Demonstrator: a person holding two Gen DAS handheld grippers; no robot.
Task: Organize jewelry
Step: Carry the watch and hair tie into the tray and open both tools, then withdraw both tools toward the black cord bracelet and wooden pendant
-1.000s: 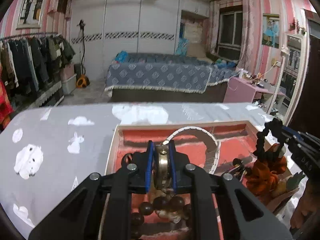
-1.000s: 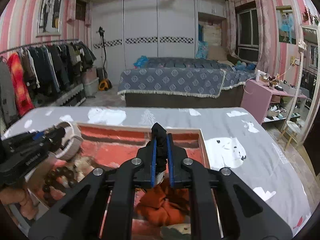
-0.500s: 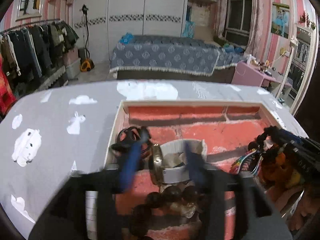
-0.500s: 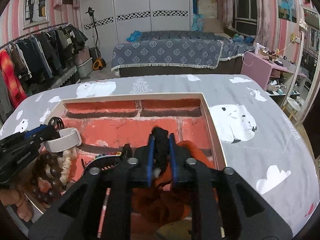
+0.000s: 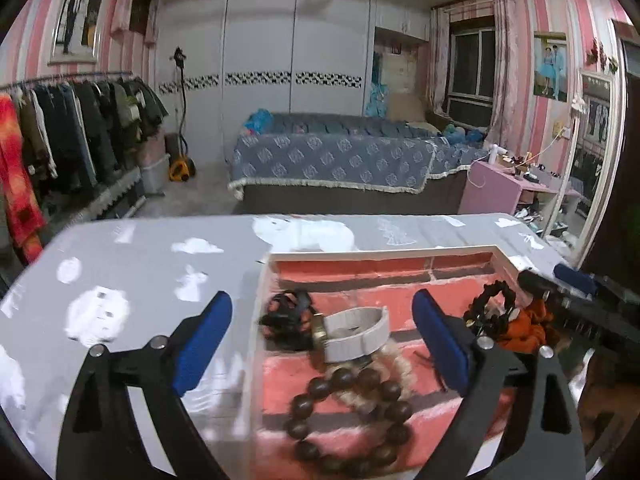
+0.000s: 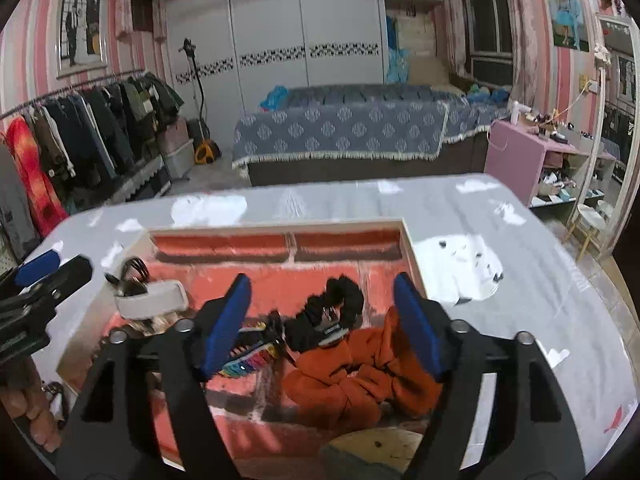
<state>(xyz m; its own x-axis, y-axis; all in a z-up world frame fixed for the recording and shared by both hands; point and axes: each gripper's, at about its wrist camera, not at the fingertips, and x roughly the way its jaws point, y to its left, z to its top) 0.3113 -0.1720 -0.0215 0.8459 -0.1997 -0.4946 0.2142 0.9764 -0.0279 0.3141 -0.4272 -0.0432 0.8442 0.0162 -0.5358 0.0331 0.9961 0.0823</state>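
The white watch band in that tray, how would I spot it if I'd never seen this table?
Find the red-lined tray on the grey tablecloth, then look to its left half. The white watch band lies there as a pale loop, between a black tangled hair tie and a dark wooden bead bracelet. It is the only smooth, flat, whitish strap; its neighbours are black or round-beaded.

Both released: left hand-held gripper (image 5: 322, 334) dropped the watch (image 5: 354, 334), right (image 6: 322, 314) the black scrunchie (image 6: 340, 300) (jaws opening).

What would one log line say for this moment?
left tool: opening, empty | right tool: opening, empty | white bracelet, black scrunchie: lying in tray
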